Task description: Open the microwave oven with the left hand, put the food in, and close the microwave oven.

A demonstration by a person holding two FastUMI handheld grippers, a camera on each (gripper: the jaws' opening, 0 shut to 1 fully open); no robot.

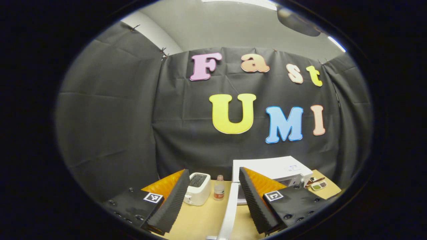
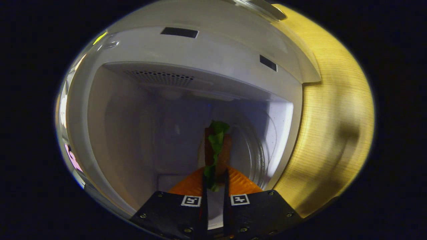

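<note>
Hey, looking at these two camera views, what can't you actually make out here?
- Right gripper view: the fingers hide the lower end of the sandwich.
- Left gripper view: the microwave front is hidden behind a finger.
- Left gripper view: the small dish beside it is too small to identify its contents.

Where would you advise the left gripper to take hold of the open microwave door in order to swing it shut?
Probably at the door's free white edge, which juts toward the camera between the open left gripper's fingers. Coming from the toaster's side would push the door back toward the microwave.
</note>
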